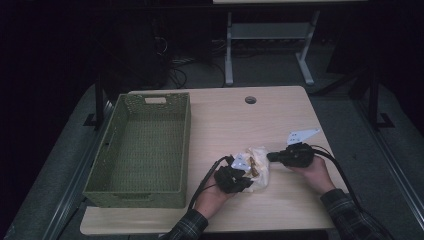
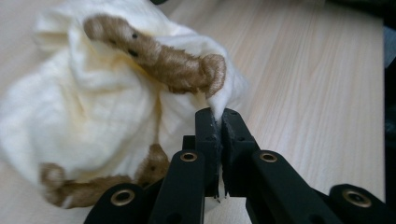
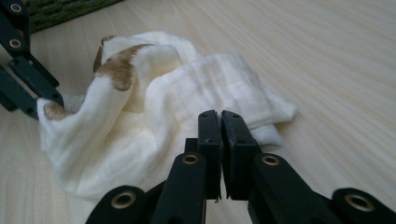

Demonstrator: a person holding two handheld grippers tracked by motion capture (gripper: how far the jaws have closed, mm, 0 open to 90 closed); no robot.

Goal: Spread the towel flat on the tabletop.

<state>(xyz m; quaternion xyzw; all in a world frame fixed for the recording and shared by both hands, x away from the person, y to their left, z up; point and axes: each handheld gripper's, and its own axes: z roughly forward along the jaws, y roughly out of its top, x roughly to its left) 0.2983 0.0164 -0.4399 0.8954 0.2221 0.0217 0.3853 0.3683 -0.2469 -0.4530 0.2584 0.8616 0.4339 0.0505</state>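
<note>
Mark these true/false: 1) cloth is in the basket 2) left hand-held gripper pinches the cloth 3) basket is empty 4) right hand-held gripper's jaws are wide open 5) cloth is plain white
1) Cloth is in the basket: false. It lies crumpled on the table, right of the basket.
2) Left hand-held gripper pinches the cloth: true, a cloth edge sits between its shut jaws.
3) Basket is empty: true.
4) Right hand-held gripper has wide-open jaws: false. They are shut at the cloth's edge; whether they hold cloth cannot be told.
5) Cloth is plain white: false. It is cream with brown patches.
</note>
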